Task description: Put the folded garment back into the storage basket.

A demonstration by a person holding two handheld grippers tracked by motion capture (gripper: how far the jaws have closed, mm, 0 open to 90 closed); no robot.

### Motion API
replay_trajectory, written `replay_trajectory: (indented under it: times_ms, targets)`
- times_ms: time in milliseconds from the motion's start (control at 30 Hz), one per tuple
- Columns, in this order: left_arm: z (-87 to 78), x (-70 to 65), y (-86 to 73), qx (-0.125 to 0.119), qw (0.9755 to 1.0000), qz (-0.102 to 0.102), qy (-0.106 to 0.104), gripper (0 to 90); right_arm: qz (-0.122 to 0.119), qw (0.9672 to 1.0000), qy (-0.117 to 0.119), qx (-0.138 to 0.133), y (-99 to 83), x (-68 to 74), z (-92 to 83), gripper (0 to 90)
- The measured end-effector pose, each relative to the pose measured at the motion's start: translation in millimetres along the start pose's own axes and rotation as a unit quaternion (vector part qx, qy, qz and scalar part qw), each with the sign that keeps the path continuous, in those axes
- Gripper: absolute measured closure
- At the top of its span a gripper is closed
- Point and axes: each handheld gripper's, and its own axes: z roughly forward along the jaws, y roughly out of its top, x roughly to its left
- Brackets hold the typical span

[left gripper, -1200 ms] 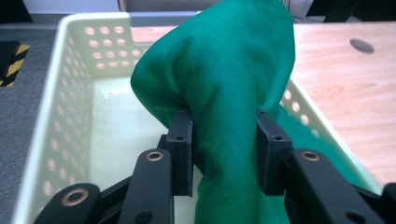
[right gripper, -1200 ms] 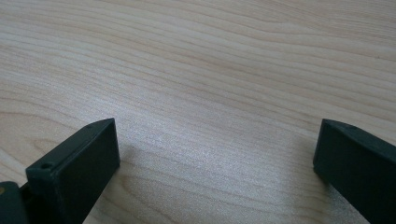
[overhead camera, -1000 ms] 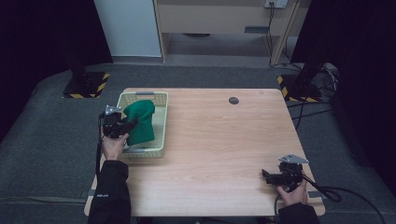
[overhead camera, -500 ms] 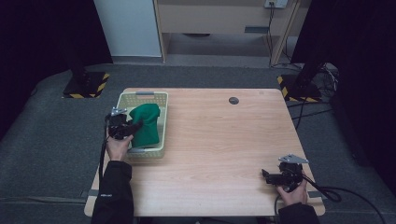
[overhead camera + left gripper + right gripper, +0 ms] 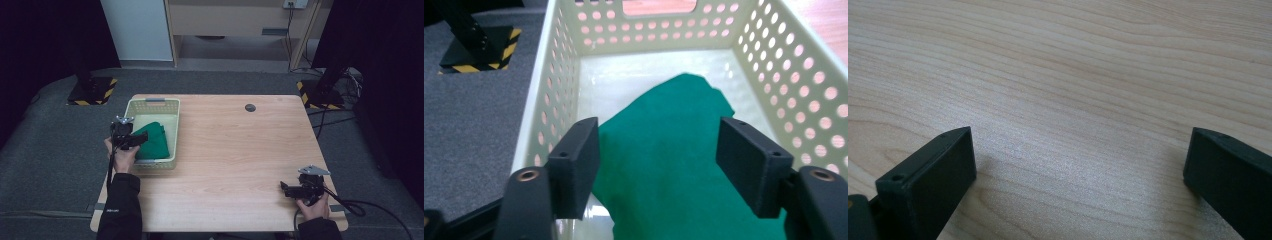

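Since the earlier frames, the cloth has been lowered into the basket, where it now lies; the left gripper has just been opened, its jaws apart above the cloth, not pressing it; a straight lift clear is advised, so no fold is snagged; the right gripper is held apart over the table.

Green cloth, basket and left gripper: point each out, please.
green cloth point(image 5: 674, 150), left gripper view, middle of the fabric
basket point(image 5: 155, 102), high view, far rim
left gripper point(image 5: 658, 155), left gripper view, midway between its fingertips
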Motion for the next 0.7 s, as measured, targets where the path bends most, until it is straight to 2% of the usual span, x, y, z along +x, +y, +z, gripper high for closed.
replay_trajectory:
  times_ms: [100, 167, 367, 600, 700]
  targets:
    - [-5.7, -2.6, 0.2, -0.012, 0.9999, -0.002, -0.008, 28.8, 0.0, 1.0, 0.0, 0.0, 0.0, 0.0, 0.0, 0.4]
    - [-10.6, -5.6, 0.1, -0.022, 0.9995, -0.005, -0.022, 26.5, 0.0, 1.0, 0.0, 0.0, 0.0, 0.0, 0.0, 0.4]
    - [-27.6, -19.6, -4.8, -0.057, 0.9957, -0.012, -0.072, 22.3, 0.0, 1.0, 0.0, 0.0, 0.0, 0.0, 0.0, 0.4]
    - [-42.9, -44.2, -5.8, -0.077, 0.9894, 0.004, -0.123, 18.5, 0.0, 1.0, 0.0, 0.0, 0.0, 0.1, 0.0, 0.4]
    - [-45.3, -55.7, -7.5, -0.077, 0.988, 0.016, -0.133, 17.3, -0.001, 1.0, 0.001, 0.0, 0.0, 0.0, 0.0, 0.4]
